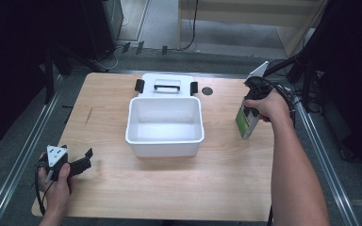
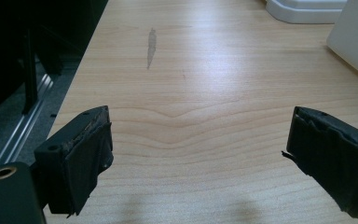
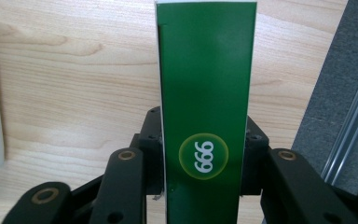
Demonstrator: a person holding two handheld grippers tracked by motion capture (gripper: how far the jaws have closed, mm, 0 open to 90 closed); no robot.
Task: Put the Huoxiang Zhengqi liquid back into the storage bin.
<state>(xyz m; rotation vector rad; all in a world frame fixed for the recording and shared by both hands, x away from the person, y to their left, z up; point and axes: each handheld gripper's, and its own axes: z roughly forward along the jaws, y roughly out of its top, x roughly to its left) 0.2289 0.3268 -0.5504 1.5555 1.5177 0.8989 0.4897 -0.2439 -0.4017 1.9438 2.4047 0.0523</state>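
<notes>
Nearest to me, at the front left corner of the worktop (image 1: 169, 188), the left gripper (image 1: 86, 159) rests low with its fingers (image 2: 81, 161) spread wide and nothing between them — bare wood ahead, the white wall of the bin (image 2: 354, 42) off to one side in the left gripper view.

Further in, mid-worktop, sits the bin (image 1: 165, 143), open and apparently empty. Just behind it lies its lid (image 1: 167, 84) with black clips at each side.

Over at the right, level with the bin, the right gripper (image 1: 253, 106) holds a green box (image 1: 246, 123). In the right gripper view the fingers clamp the box (image 3: 205, 93) by its narrow sides, near one end, and its long axis runs straight out from the gripper. From above it hangs roughly upright, slightly tilted, lower end close to the worktop; whether it touches I cannot tell.

What matters for the coming move, I would judge, is this: the bin's mouth lies to the left of the box, a short way across, with the right wall between them. The right hand (image 1: 271, 106) is much the nearer one — the box would have to clear that rim before going down.
</notes>
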